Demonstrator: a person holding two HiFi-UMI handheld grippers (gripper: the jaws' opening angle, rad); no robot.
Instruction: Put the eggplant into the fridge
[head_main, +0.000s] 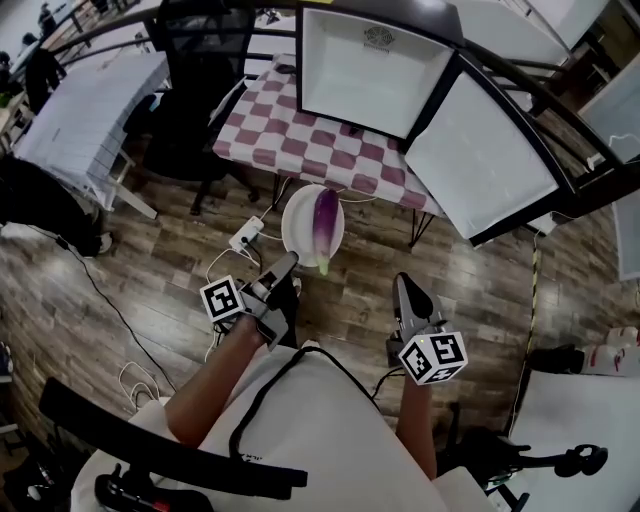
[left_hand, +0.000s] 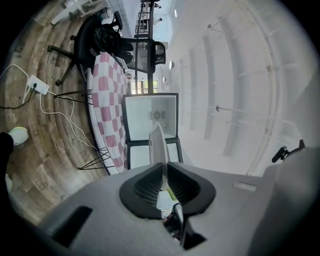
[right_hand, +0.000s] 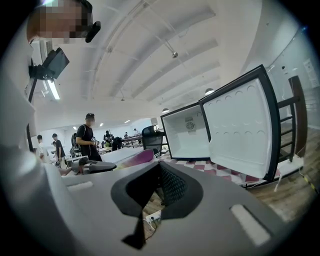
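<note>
A purple eggplant (head_main: 325, 225) with a green stem lies on a white plate (head_main: 298, 225) held out over the wooden floor. My left gripper (head_main: 290, 262) is shut on the plate's near rim; in the left gripper view the plate (left_hand: 159, 145) shows edge-on between the jaws. My right gripper (head_main: 402, 282) hangs to the right of the plate, shut and empty. Ahead, the small white fridge (head_main: 375, 70) stands on a checkered table (head_main: 300, 135) with its door (head_main: 480, 150) swung wide to the right. The right gripper view shows the fridge (right_hand: 187, 132), its door (right_hand: 240, 130) and the eggplant (right_hand: 135, 159).
A power strip (head_main: 245, 235) and loose cables lie on the floor left of the plate. A black office chair (head_main: 195, 90) stands left of the checkered table, beside a white table (head_main: 80, 110). People (right_hand: 89, 135) stand far off in the room.
</note>
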